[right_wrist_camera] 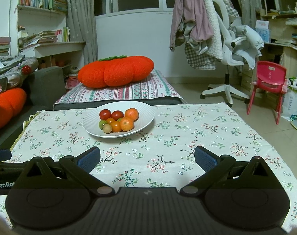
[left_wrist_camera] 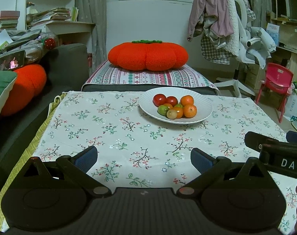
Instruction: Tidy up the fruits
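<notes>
All the fruits (left_wrist_camera: 174, 106) sit piled on the white plate (left_wrist_camera: 203, 102), right of centre, upper middle of the worktop (left_wrist_camera: 109, 129). Both the left gripper (left_wrist_camera: 143, 157) and right gripper (right_wrist_camera: 147, 157) are spread wide and empty, low in the frame. No fruit lies off the plate, so sorting looks finished or not yet begun

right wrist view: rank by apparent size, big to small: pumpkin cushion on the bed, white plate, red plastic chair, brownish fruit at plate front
1. pumpkin cushion
2. white plate
3. red plastic chair, but it stands farther back, so true size is unsure
4. brownish fruit
</notes>
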The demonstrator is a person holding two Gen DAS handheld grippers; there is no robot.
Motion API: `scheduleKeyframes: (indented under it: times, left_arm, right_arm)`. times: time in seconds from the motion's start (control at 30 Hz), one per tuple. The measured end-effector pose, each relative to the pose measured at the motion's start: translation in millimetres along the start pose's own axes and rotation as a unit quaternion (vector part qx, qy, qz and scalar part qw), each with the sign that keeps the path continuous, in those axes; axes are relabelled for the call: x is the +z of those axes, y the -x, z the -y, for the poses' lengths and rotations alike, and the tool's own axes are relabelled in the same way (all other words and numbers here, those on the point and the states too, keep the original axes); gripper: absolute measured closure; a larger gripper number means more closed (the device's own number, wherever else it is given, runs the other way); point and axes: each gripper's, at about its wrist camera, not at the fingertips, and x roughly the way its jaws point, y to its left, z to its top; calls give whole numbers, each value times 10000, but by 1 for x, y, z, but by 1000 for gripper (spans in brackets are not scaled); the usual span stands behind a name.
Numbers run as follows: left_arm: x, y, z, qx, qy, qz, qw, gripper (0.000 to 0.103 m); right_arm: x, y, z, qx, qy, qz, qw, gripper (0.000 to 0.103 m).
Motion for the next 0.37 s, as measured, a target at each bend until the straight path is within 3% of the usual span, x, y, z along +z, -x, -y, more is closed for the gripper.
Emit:
scheduleKeyframes:
  times: [0.37]
  left_arm:
    - [0, -1, 1, 5, -3, -13, 10000, 18]
  right_arm:
    - [0, 0, 1, -8, 10, 10, 10000, 0]
